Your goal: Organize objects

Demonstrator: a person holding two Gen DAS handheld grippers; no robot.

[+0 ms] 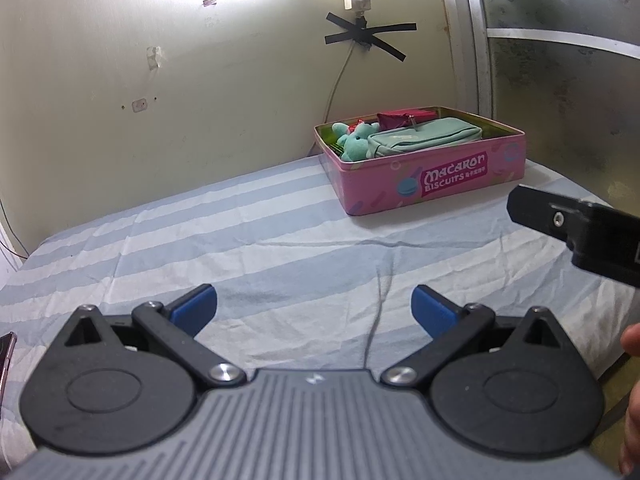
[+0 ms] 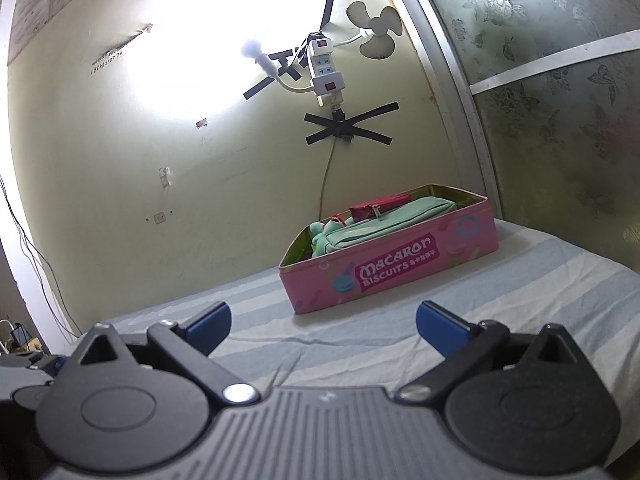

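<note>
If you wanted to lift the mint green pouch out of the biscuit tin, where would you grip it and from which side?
Probably from above, across its narrow width near the middle. The mint green pouch lies flat and lengthwise in the pink tin, whose walls block a side approach. A red pouch lies behind it, a plush toy at its left end. Both the left gripper and the right gripper are open.

We note the tin (image 1: 432,184) — pink, with white lettering on a magenta label. Inside it: a mint-green pouch (image 1: 424,138), a teal plush toy (image 1: 354,142), a red pouch (image 1: 404,118). The bed sheet (image 1: 260,240) — pale blue and white stripes. The tongs' pads (image 1: 196,306) are blue.
</note>
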